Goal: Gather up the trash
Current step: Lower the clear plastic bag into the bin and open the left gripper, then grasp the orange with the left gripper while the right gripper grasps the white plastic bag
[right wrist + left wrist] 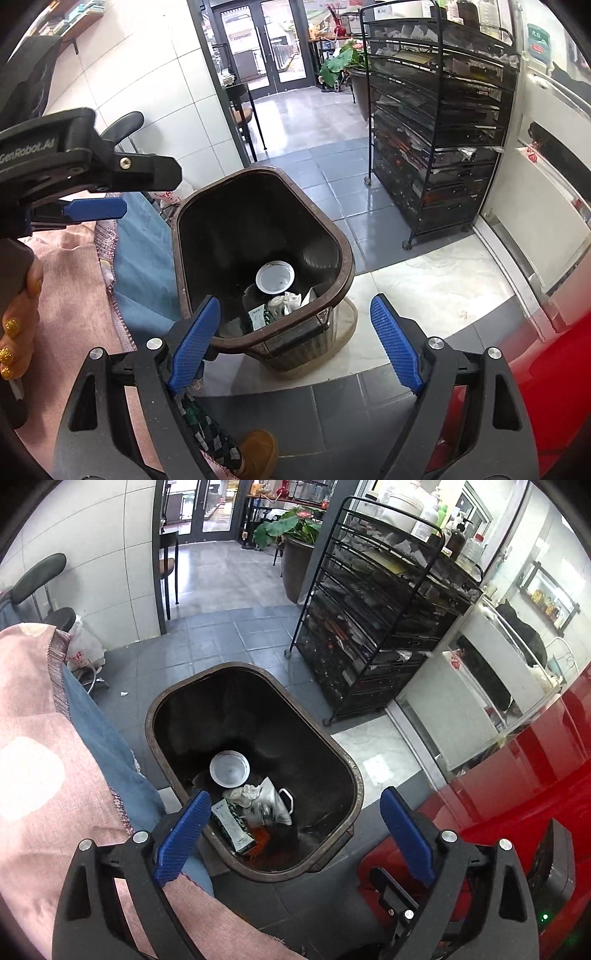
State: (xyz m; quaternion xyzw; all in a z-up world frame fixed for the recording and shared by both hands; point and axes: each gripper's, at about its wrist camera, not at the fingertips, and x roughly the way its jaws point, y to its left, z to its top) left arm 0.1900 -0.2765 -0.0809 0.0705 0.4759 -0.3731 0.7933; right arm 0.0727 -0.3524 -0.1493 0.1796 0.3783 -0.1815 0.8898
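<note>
Left gripper point(293, 821): blue fingers point(181, 836) spread wide, nothing between, poised above open dark bin point(162, 701). Trash lies at bin bottom, beyond fingertips: white round lid point(229, 768), crumpled wrapper point(266, 801), green-white carton point(232, 827). Right gripper point(293, 334): fingers point(194, 345) spread, empty, bin just ahead. Wire rack point(373, 620) well beyond.

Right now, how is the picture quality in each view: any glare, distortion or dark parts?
Left wrist view: sharp, fisheye bends the black rack, glare on the red surface. Right wrist view: sharp too, door frame curves, floor tiles shine, the bin interior is dark.
</note>
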